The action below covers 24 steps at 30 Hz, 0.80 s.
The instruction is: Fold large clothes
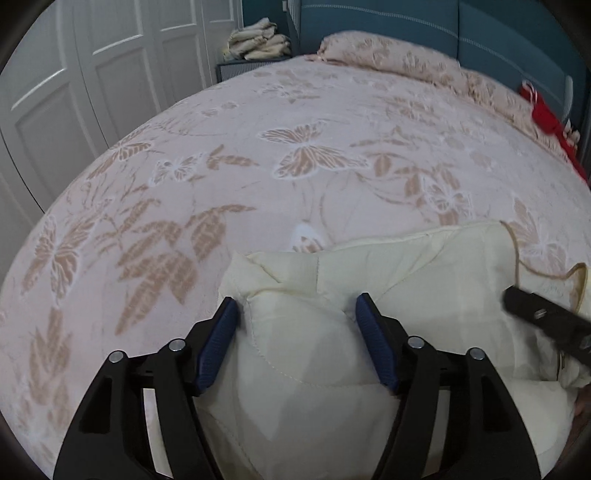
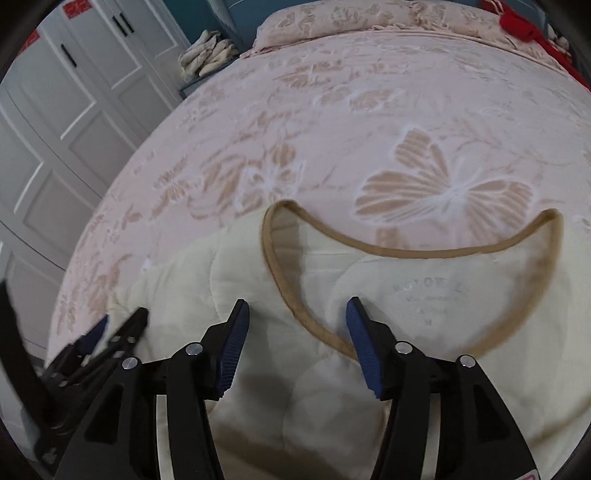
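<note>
So the cream quilted garment with the tan-trimmed neckline [image 2: 406, 295] was lying at the near edge of the bed, spread out on the pink fleece blanket with tan butterfly and leaf patterns [image 1: 258, 166]. Neck opening faced up toward the middle of the bed, and you could see a faint printed label inside the collar, too blurry to read.

The left gripper [image 1: 295, 314] was hovering right over a puffy bunched-up corner of the garment [image 1: 295, 350], jaws spread wide, with the fabric bulging up between the blue ribbed pads [image 1: 218, 343]. Pads looked close to the cloth on both sides, but I couldn't tell whether they were actually touching it. Definitely not pinched.

The right gripper [image 2: 295, 317] was also spread wide, sitting over the left side of the neckline, with the tan trim [image 2: 406, 253] running diagonally through the gap between its pads [image 2: 232, 350]. Nothing clamped there either. From the right wrist view the left gripper [image 2: 107, 328] showed up low on the left, just beside the garment's edge.

Farther back: a matching pink patterned pillow [image 1: 388, 51] at the head edge of the bed against a teal padded headboard [image 1: 480, 29], something red [image 1: 546, 114] at the far right corner, a pile of folded cream cloth [image 1: 258, 40] on a small stand beside the bed, and white panelled wardrobe doors [image 1: 92, 74] along the left.
</note>
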Tool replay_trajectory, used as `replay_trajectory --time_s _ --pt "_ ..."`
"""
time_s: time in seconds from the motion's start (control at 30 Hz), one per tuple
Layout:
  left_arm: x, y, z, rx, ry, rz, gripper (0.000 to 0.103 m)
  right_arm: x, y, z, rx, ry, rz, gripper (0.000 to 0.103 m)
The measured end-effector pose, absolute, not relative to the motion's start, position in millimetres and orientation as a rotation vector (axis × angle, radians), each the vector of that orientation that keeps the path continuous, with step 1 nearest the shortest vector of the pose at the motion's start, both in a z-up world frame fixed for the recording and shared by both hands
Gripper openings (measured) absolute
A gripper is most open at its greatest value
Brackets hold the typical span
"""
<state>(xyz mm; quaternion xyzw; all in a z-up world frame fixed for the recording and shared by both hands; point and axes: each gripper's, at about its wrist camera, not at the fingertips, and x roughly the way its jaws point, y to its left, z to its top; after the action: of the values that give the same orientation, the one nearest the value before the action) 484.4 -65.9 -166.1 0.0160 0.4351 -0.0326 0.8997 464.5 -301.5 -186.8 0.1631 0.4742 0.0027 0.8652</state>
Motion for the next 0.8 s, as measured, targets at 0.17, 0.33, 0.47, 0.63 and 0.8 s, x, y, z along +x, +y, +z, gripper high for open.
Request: replay_trajectory --time_s 0.17,0.33,0.47,0.63,0.8 --pt "480 -65 -170 0.025 0.87 -0.065 0.067 452 -305 -191 0.363 0.922 0.028 0.001" --pt "481 -71 -170 0.061 0.872 -0.046 0.068 453 -311 -195 0.393 0.933 -0.019 0.0" --pt "484 -72 -169 0.075 0.896 -0.022 0.074 417 -340 -162 0.399 0.827 -0.211 0.0" --pt "462 -81 -120 0.036 0.823 -0.111 0.074 347 -421 -141 0.515 0.757 -0.328 0.011" --pt "451 -163 -93 -0.034 0.886 -0.419 0.088 313 -483 -162 0.672 0.76 -0.396 0.029"
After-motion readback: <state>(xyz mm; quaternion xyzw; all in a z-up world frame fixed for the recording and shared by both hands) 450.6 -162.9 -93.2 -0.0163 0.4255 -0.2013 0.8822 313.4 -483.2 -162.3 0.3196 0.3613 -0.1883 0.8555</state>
